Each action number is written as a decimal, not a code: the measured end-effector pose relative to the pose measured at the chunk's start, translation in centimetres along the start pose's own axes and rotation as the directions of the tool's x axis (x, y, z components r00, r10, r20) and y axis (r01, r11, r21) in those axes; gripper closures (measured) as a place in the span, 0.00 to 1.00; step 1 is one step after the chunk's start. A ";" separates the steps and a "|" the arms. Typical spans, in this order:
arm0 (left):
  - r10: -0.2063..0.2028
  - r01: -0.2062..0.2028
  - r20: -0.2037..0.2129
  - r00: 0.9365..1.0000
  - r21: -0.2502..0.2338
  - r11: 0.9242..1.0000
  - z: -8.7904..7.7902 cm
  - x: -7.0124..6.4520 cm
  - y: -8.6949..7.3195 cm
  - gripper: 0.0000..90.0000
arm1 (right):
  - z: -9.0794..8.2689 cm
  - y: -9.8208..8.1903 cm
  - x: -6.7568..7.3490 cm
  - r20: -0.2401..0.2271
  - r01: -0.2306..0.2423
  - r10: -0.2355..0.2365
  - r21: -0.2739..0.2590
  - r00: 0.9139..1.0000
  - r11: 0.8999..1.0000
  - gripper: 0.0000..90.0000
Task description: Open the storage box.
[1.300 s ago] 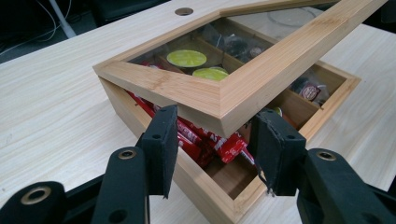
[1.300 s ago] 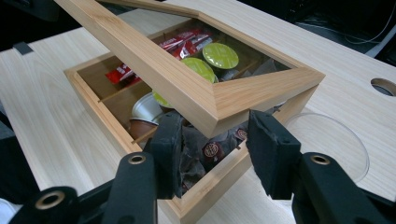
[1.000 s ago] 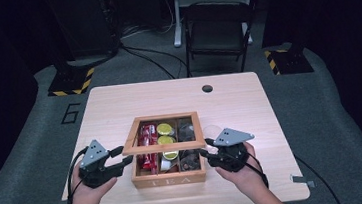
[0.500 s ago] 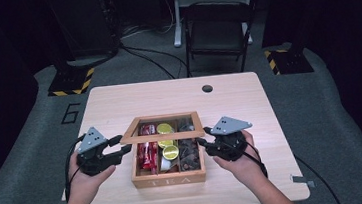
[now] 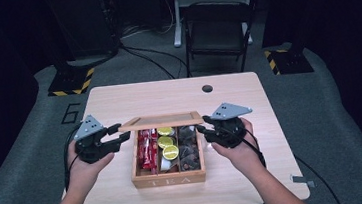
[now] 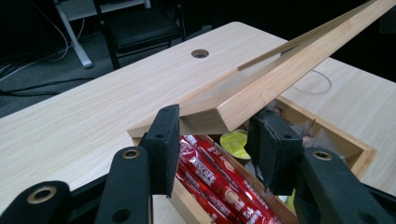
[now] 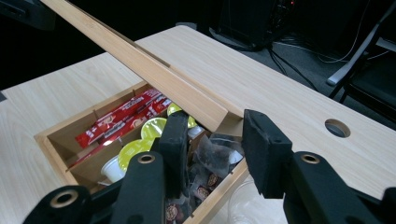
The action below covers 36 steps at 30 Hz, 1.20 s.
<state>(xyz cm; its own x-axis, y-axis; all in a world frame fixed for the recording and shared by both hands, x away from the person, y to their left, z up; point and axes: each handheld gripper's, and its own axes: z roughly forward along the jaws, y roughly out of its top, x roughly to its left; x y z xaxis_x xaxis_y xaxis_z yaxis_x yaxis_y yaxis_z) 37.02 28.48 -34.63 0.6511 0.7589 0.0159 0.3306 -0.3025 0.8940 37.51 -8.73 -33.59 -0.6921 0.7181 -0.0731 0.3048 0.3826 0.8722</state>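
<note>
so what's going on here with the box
A person is lifting the hinged lid of a wooden tea box with a gripper in each hand. The left gripper grips the lid's left front corner and its jaws have just been closing on it; the right gripper has the right corner between its jaws. The lid is raised at the front, roughly halfway open. Inside are red sachets, yellow-topped cups and dark tea bags.

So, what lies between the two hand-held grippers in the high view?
The raised wooden lid spans from the left hand-held gripper to the right hand-held gripper, above the open tea box.
</note>
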 end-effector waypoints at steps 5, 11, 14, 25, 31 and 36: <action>0.003 -0.003 -0.015 1.000 0.002 1.000 0.7 0.5 0.3 0.61 | 0.2 0.5 -0.3 0.005 -0.002 0.002 -0.008 1.000 1.000 0.69; -0.005 0.005 -0.036 0.999 0.001 1.000 1.5 0.8 0.4 0.63 | 0.3 0.7 -0.5 0.009 0.008 -0.008 -0.007 1.000 1.000 0.69; 0.001 -0.001 -0.045 0.999 -0.003 1.000 1.6 0.8 0.4 0.63 | 0.3 0.7 -0.5 0.013 0.003 -0.003 -0.009 1.000 1.000 0.69; -0.007 0.006 -0.040 0.999 -0.013 1.000 1.7 1.1 0.7 0.63 | 2.2 0.8 -0.7 0.064 0.061 -0.061 0.002 0.996 0.998 0.66; -0.017 0.016 -0.039 0.999 -0.026 1.000 1.9 1.3 1.0 0.63 | 2.7 1.1 -1.2 0.054 0.039 -0.038 -0.016 0.998 0.999 0.64; -0.016 0.015 -0.040 0.999 -0.023 1.000 1.9 1.4 1.1 0.63 | 3.0 0.9 -1.3 0.056 0.027 -0.026 -0.014 0.998 1.000 0.63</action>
<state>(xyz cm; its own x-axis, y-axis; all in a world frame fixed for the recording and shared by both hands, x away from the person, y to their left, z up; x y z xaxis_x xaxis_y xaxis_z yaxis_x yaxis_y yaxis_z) 39.60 28.15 -34.45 0.6179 0.7860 0.0193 0.3249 -0.2776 0.9041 40.71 -7.57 -34.15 -0.6620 0.7393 -0.1230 0.2767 0.3936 0.8767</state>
